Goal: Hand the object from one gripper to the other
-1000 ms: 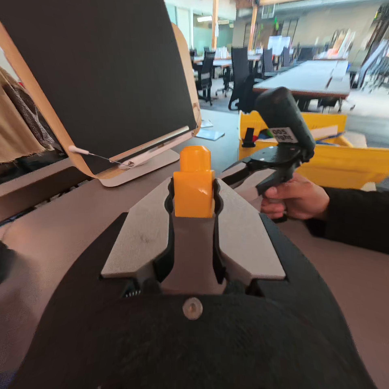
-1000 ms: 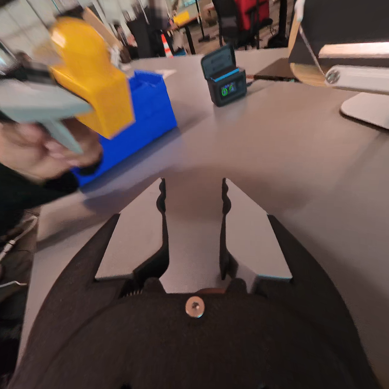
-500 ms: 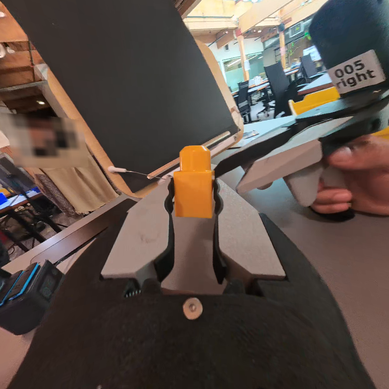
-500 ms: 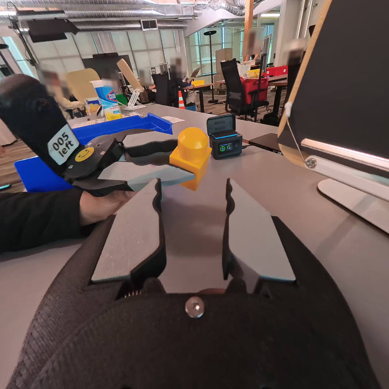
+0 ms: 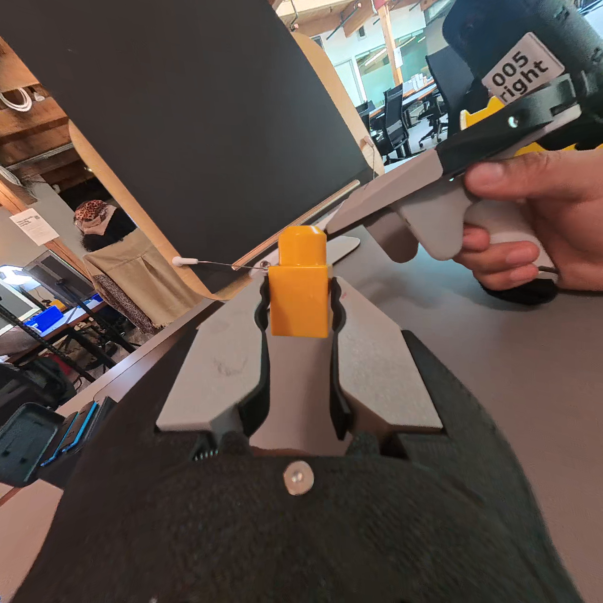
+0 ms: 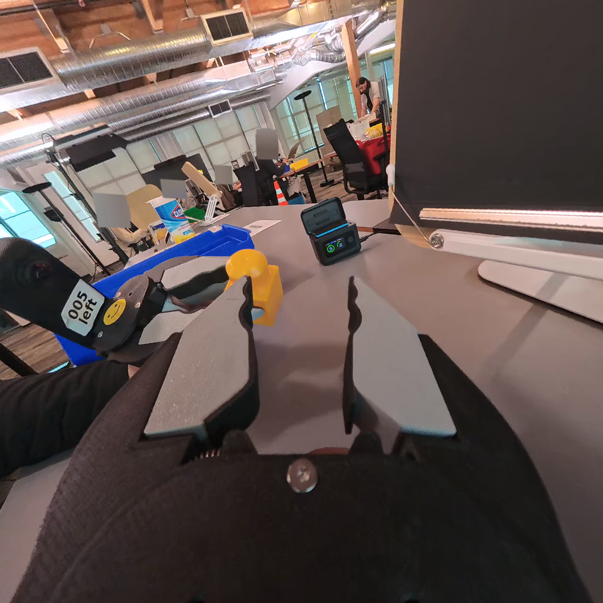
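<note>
Handover at approach stage: block not yet transferred.

The yellow block (image 5: 298, 293) was found pinched between the fingers of the left hand-held gripper (image 5: 298, 303), held above the desk (image 5: 489, 359). The right hand-held gripper (image 6: 300, 293) was spread and empty, the block lying just beside its left finger (image 6: 215, 342), outside the gap. The next move was judged to call for centring that gap on the block's free stud end, then closing before release.

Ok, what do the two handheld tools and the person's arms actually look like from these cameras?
Both match: the left tool and right tool have flat grey wedge-shaped fingers with wavy black inner pads, on a textured black body with a silver screw. Each has a black handle carrying a white label; the left one also bears a yellow smiley sticker. The left arm wears a black sleeve.
</note>
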Motion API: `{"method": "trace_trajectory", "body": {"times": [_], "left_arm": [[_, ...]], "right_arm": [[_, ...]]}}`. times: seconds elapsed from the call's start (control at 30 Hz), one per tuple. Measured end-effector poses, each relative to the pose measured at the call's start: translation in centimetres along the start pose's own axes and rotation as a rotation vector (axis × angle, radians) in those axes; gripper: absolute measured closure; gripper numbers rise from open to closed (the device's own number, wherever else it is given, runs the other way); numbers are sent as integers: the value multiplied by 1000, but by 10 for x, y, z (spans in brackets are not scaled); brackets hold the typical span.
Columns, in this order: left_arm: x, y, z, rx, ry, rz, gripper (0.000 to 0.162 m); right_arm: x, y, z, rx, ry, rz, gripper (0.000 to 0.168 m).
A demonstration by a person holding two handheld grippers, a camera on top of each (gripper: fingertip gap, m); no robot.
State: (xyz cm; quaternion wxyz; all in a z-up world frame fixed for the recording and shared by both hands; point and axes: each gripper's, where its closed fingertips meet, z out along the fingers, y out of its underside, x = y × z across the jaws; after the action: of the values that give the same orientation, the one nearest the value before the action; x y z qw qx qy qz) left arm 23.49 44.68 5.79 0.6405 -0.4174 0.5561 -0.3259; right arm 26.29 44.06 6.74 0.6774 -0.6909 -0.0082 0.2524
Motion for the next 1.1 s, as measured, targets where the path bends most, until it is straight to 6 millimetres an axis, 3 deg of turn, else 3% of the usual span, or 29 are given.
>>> {"method": "trace_trajectory", "body": {"times": [1.1], "left_arm": [[-10, -4, -5, 19, -73, 39, 127]], "right_arm": [[-12, 13, 9, -56, 13, -79, 110]]}}
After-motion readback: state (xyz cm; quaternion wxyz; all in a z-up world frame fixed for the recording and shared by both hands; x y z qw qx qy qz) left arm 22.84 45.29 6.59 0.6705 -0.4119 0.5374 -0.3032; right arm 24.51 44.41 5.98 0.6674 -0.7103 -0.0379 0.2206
